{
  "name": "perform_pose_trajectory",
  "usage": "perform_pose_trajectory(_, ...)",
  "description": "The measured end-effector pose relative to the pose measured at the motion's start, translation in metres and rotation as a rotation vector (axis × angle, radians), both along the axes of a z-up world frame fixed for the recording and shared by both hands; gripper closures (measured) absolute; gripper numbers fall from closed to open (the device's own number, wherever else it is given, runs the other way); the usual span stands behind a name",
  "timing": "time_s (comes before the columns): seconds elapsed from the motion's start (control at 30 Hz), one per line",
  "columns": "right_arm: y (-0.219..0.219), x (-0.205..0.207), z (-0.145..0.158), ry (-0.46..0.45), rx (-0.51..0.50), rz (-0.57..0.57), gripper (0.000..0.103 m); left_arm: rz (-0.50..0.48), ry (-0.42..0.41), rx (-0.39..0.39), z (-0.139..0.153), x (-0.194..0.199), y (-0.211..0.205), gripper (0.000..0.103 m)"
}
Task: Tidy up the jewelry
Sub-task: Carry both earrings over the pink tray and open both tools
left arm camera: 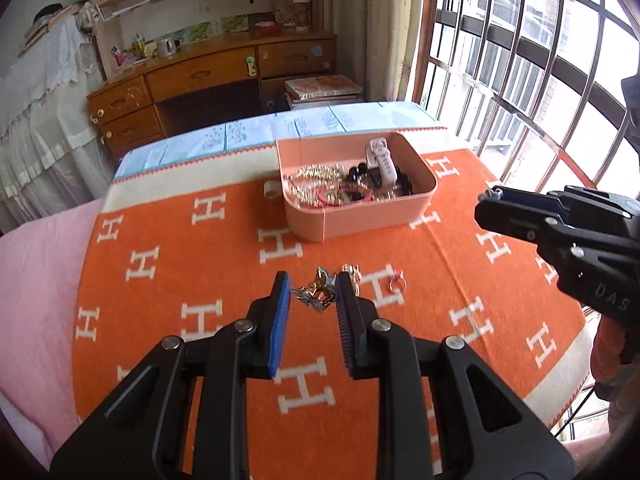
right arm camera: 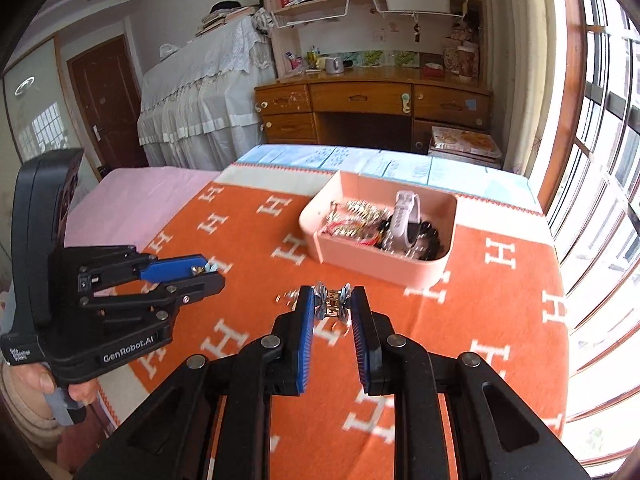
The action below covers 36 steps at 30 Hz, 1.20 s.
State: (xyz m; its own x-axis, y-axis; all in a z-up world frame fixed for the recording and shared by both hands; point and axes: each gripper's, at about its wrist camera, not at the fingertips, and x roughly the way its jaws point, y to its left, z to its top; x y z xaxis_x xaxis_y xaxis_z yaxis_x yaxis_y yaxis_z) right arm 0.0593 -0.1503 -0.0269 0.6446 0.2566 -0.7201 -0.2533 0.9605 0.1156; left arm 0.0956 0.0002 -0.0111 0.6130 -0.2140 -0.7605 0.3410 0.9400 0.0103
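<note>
both black grippers, left (left arm camera: 313, 294) and right (right arm camera: 331, 305), each pinched a small silver trinket above the orange h-patterned blanket (left arm camera: 224, 264), near the pink rectangular plastic box (left arm camera: 416, 208) of jewelry, so carrying them over its rim before spreading seemed wisest.

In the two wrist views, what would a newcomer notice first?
The orange blanket with white H letters fills the scene. A pink box full of jewelry, with a white watch on top, sits toward its far side. Nearer, each hand-held gripper pinches a small metal trinket: left, right.
</note>
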Motion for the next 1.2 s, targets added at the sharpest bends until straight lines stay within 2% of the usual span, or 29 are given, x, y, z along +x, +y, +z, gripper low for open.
perform_pose_trajectory(0.13,-0.024,0.054,0.014,0.002,0.043,-0.072,0.085,-0.004,-0.024,0.025,0.011,0.049,-0.02,0.083)
perform_pose_trajectory(0.27,-0.041,0.107,0.013,0.032,0.076,-0.14,0.085,0.011,-0.016,0.037,0.003,0.1,-0.039,0.083)
perform_pose_trajectory(0.37,-0.048,0.141,-0.002,0.073,0.08,-0.181,0.085,0.026,0.018,0.033,-0.015,0.135,-0.048,0.083)
perform_pose_trajectory(0.53,-0.044,0.179,-0.041,0.138,0.042,-0.212,0.085,0.042,0.089,0.011,-0.046,0.171,-0.054,0.083)
perform_pose_trajectory(0.6,-0.041,0.189,-0.056,0.166,0.038,-0.211,0.085,0.042,0.114,0.007,-0.054,0.179,-0.053,0.082)
perform_pose_trajectory(0.67,-0.034,0.196,-0.068,0.178,0.029,-0.192,0.085,0.045,0.138,0.007,-0.061,0.183,-0.05,0.07)
perform_pose_trajectory(0.73,-0.024,0.201,-0.078,0.188,0.025,-0.157,0.085,0.021,0.142,-0.035,-0.062,0.182,-0.045,0.065)
perform_pose_trajectory(0.8,-0.014,0.204,-0.082,0.204,0.008,-0.143,0.084,0.024,0.143,-0.041,-0.06,0.182,-0.04,0.062)
perform_pose_trajectory(0.87,-0.008,0.207,-0.086,0.218,-0.001,-0.144,0.083,0.074,0.106,-0.001,-0.055,0.178,-0.032,0.04)
perform_pose_trajectory(0.9,-0.007,0.208,-0.087,0.222,0.007,-0.144,0.082,0.074,0.091,-0.012,-0.051,0.174,-0.027,0.037)
perform_pose_trajectory(0.97,-0.007,0.204,-0.086,0.217,0.011,-0.152,0.074,0.076,0.083,-0.028,-0.044,0.169,-0.021,0.036)
perform_pose_trajectory(1.2,-0.017,0.175,-0.063,0.153,0.011,-0.164,0.073,0.097,0.077,-0.009,-0.027,0.15,-0.007,0.036)
